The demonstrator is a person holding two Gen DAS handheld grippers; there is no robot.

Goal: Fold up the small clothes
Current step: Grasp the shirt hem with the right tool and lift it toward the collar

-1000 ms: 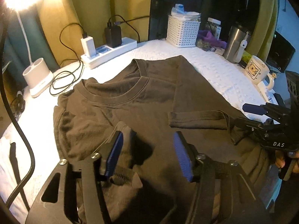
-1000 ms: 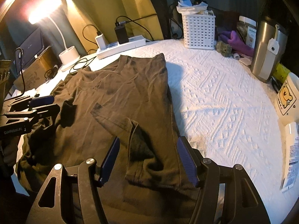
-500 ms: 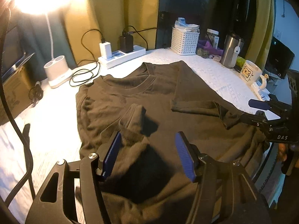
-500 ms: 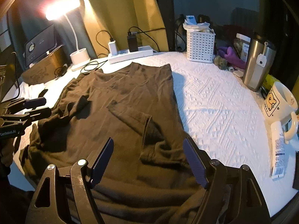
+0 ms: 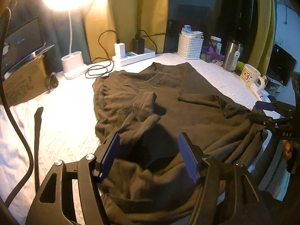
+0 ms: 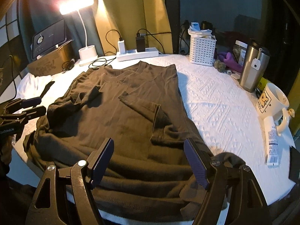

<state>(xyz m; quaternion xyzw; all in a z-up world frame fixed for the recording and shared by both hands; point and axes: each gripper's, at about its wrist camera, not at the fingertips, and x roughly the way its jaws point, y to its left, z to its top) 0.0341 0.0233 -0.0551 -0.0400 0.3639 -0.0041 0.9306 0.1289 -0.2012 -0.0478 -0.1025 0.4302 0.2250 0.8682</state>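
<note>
White quilted cloth (image 6: 221,101) covers the round table, lit warm by a desk lamp (image 5: 72,66) at the back.

Nearest, the left gripper (image 5: 150,156) hovers over the bunched hem of the dark brown T-shirt (image 5: 189,101); its jaws are opening, with cloth lying below them but nothing pinched between the blue pads. A second ago the same jaws sat narrower and closer over the body of the shirt; since then the gripper has backed off toward the near edge, so more of the table now shows. The right gripper (image 6: 150,161) has done likewise: its jaws stand released and wide above the hem, where earlier they straddled the folded-in sleeve closely.

Past the jaws, the shirt lies front up in the middle of the table, its hem hanging over the near rim. The right sleeve (image 6: 148,110) is folded flat across the chest, while the left sleeve (image 5: 146,103) sits rumpled and half upright on the body, not laid flat. Beyond the collar stand a power strip (image 6: 136,54), a white basket (image 6: 201,50), a steel tumbler (image 6: 251,69) and a bear mug (image 6: 271,101).

Both sleeve folds appear to have been let go. The likely next step is taking the hem to fold the shirt lengthwise, though the left sleeve may need smoothing first.
</note>
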